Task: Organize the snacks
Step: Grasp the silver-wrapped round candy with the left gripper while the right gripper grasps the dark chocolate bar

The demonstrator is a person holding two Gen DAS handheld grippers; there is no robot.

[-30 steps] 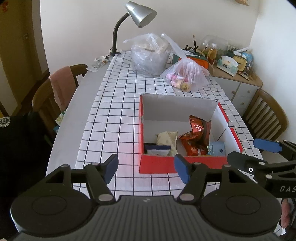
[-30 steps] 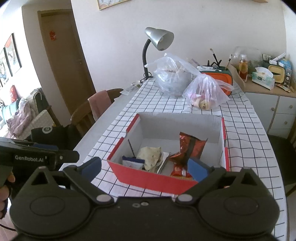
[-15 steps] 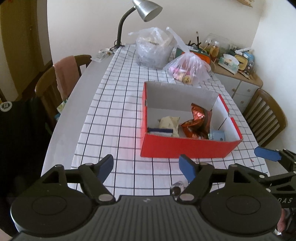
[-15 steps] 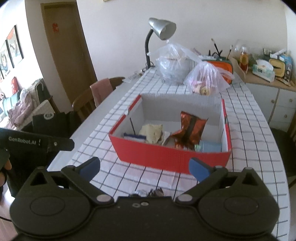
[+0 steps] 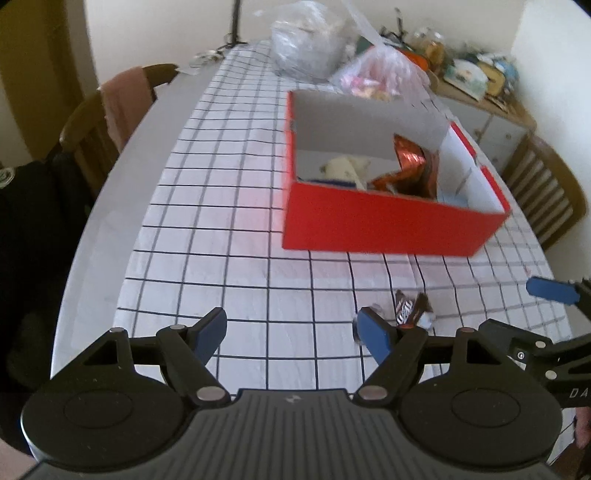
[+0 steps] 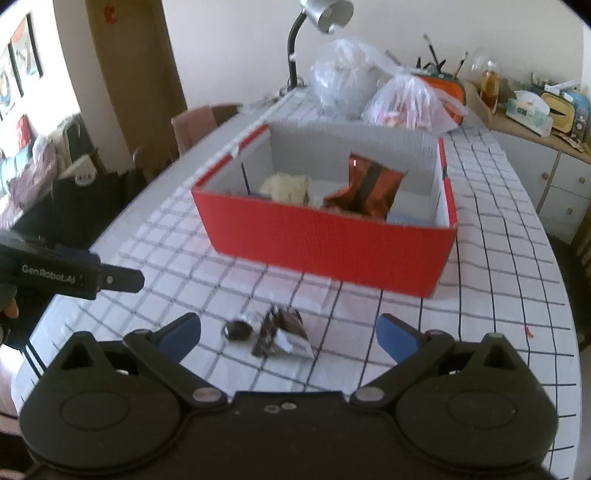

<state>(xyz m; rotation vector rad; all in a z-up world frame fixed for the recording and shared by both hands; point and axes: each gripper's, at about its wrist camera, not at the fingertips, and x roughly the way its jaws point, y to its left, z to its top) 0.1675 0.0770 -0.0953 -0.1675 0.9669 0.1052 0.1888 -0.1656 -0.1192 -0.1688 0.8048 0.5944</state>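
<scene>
A red cardboard box (image 5: 388, 225) (image 6: 325, 243) stands on the checked tablecloth and holds a shiny red-orange snack bag (image 6: 365, 188) (image 5: 410, 162), a pale packet (image 6: 284, 186) and other small packs. A few small dark wrapped snacks (image 6: 277, 330) (image 5: 410, 310) lie on the cloth in front of the box. My right gripper (image 6: 290, 334) is open and empty, with the wrapped snacks between its fingers. My left gripper (image 5: 295, 328) is open and empty, to the left of those snacks.
Two clear plastic bags (image 6: 369, 88) and a desk lamp (image 6: 321, 22) stand behind the box. Wooden chairs (image 5: 110, 110) (image 5: 550, 192) flank the table. A cluttered sideboard (image 6: 535, 122) is at the back right. The table's near edge is close below both grippers.
Both grippers have drawn back and down from above the box toward the table's near end. The small wrapped snacks in front of the box have come into view.
</scene>
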